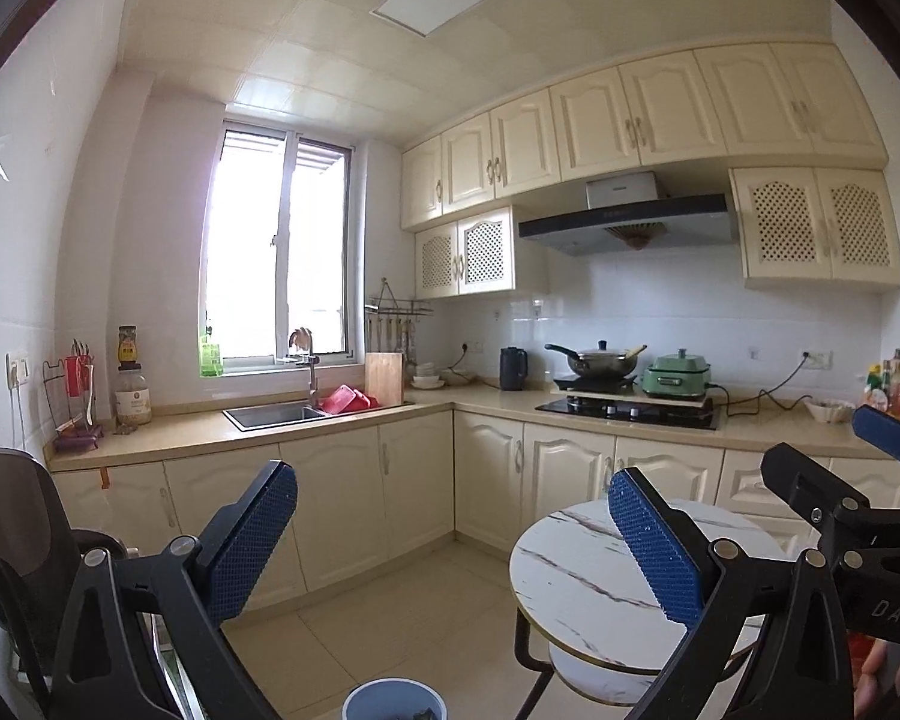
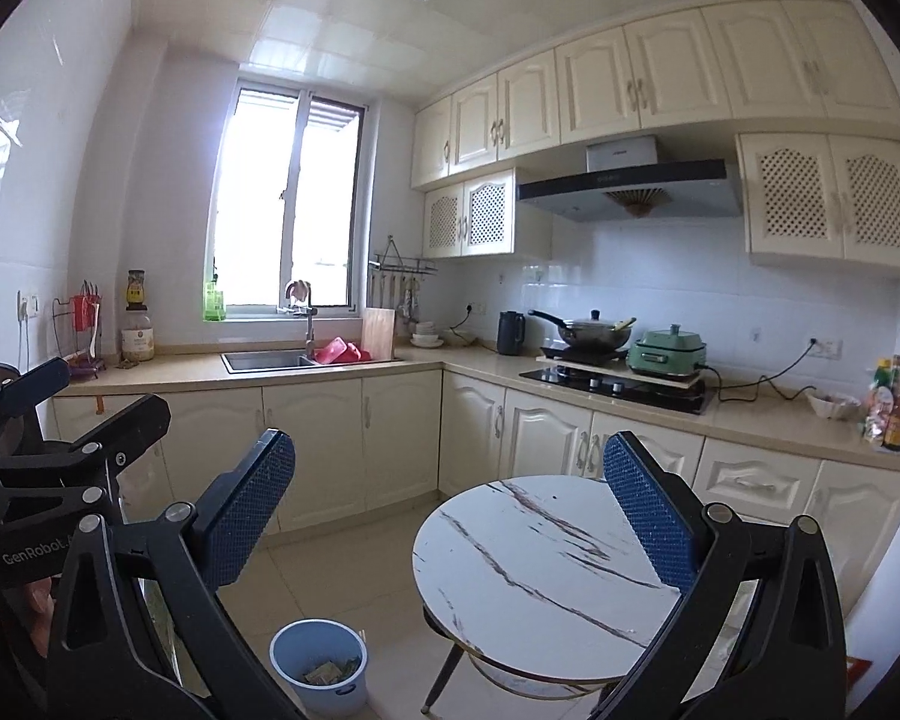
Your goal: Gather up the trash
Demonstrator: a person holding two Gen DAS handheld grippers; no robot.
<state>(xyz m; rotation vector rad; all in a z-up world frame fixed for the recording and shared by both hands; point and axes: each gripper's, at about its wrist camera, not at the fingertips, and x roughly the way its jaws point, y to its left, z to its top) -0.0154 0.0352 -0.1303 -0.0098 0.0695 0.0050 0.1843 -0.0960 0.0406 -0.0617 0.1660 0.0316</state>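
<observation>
A blue trash bucket stands on the tiled floor left of a round marble-top table; crumpled wrappers lie inside it. Its rim also shows at the bottom of the left wrist view. My left gripper is open and empty, held high over the floor beside the table. My right gripper is open and empty, above the table's left edge. The right gripper's body shows at the right of the left wrist view. The left gripper's body shows at the left of the right wrist view.
An L-shaped kitchen counter with cream cabinets runs along the back and right walls. It carries a sink, a stove with a wok, a kettle, a green cooker and sauce bottles. A dark chair stands at the left.
</observation>
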